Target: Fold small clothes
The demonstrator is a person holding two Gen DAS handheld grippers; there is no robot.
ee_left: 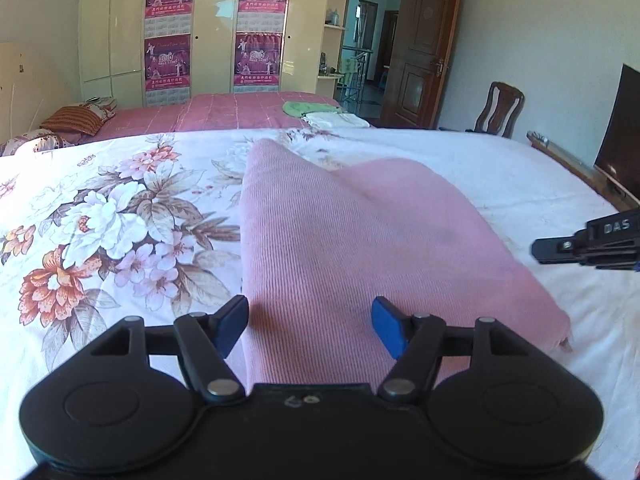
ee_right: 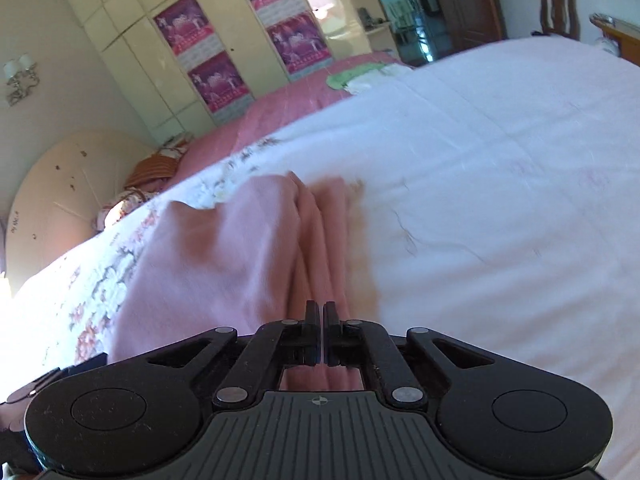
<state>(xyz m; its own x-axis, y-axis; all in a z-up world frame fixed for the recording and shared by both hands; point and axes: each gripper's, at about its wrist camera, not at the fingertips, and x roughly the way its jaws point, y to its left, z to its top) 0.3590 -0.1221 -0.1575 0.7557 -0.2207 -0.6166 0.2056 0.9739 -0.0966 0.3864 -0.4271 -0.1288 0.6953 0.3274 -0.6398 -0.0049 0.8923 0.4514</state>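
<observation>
Around the pink garment [ee_left: 360,240] the floral bedsheet [ee_left: 100,220] lies open to its left, and plain white sheet [ee_right: 500,200] spreads bare to its right. The left gripper [ee_left: 310,330], jaws spread, hovers over the near end of the cloth. The right gripper [ee_right: 322,320] is clamped on gathered folds, its body crossing the right-hand side. Far off on the pink bed [ee_left: 240,114] sit folded clothes [ee_left: 320,114].

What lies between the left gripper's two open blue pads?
In the left wrist view, the pink garment lies between the left gripper pads, spread on the floral sheet. Nothing else sits in the gap.
</observation>
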